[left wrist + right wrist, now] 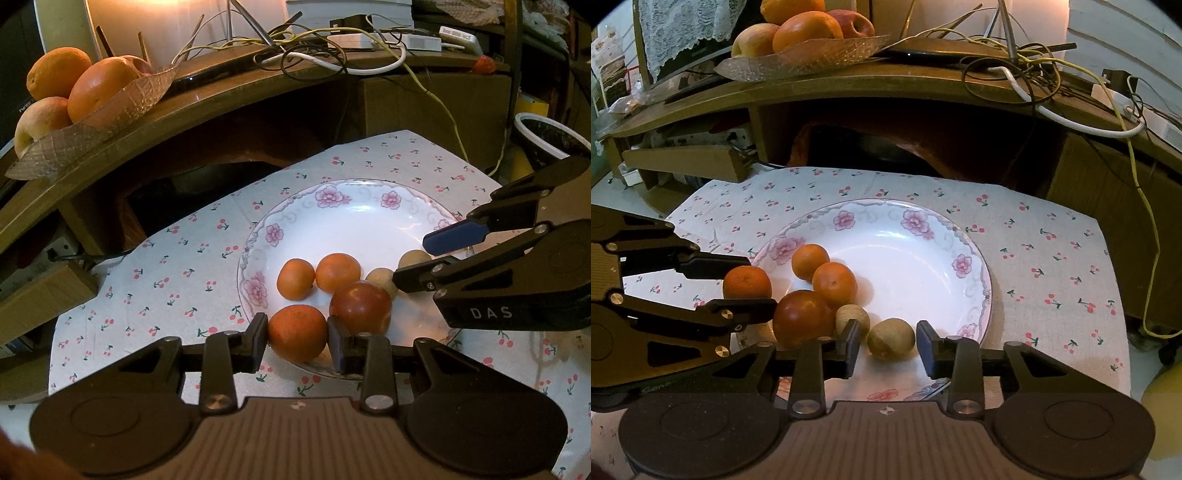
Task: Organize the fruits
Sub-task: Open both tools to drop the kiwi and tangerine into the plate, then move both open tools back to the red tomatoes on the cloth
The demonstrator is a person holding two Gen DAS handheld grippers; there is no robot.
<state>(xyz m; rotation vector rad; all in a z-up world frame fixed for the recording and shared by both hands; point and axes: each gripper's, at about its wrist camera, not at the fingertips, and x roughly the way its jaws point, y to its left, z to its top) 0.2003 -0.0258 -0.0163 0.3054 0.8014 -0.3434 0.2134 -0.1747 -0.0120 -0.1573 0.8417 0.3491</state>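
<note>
A white floral plate [369,221] [905,258] lies on a cherry-print cloth. On it are three small oranges, a dark red tomato [360,306] [803,317] and two small tan fruits. My left gripper [297,336] [748,286] is shut on the nearest orange [297,332] [747,282] at the plate's rim. My right gripper [888,343] [424,258] is open, its pads either side of a tan fruit [891,338] [413,258] without touching it. The other tan fruit [851,317] [380,278] lies beside the tomato. Two oranges [317,277] [823,273] sit further in.
A glass dish [92,122] [805,55] with large oranges and apples stands on the wooden shelf behind. Tangled cables [332,55] [1034,74] lie on the shelf. A white-rimmed bin [546,136] stands at the right. A wooden block [683,162] sits at the cloth's left.
</note>
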